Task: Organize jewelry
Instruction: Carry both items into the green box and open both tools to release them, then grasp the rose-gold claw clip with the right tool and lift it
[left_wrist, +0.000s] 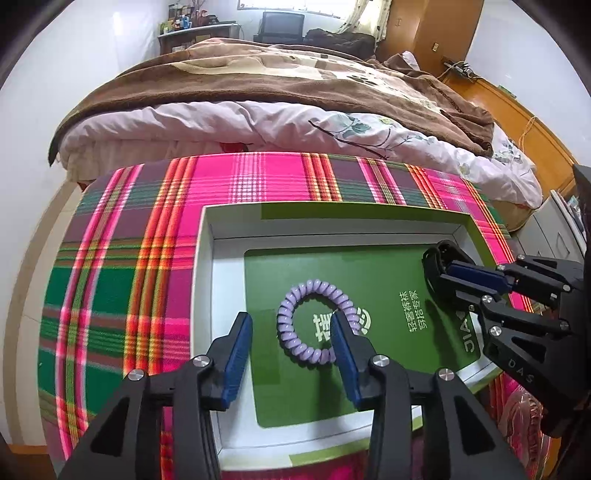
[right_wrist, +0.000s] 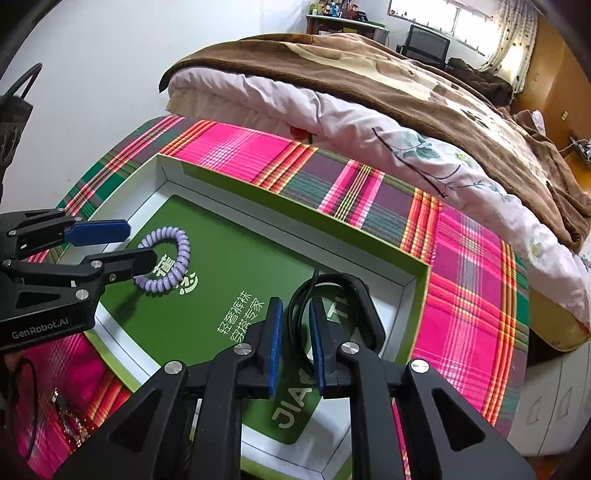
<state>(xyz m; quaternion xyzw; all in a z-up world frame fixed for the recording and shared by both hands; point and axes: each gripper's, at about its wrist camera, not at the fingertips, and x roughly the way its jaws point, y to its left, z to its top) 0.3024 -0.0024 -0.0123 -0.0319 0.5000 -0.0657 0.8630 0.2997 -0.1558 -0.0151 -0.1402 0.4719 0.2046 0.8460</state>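
Note:
A purple coil bracelet (left_wrist: 312, 319) lies on the dark green floor of an open green-and-white box (left_wrist: 225, 295). My left gripper (left_wrist: 291, 330) is open just over it, one finger to its left and one on its right side; it also shows in the right wrist view (right_wrist: 138, 243) beside the bracelet (right_wrist: 168, 260). My right gripper (right_wrist: 295, 321) is narrowly closed on a black band bracelet (right_wrist: 354, 299) inside the box (right_wrist: 417, 295) at its right end. It also shows in the left wrist view (left_wrist: 448, 275), with the black band (left_wrist: 434, 260).
The box sits on a pink, green and red plaid cloth (left_wrist: 122, 280) over a small table. A bed with a brown blanket (left_wrist: 258, 81) stands right behind it. More jewelry and a black cord (right_wrist: 66, 417) lie on the cloth near the front left.

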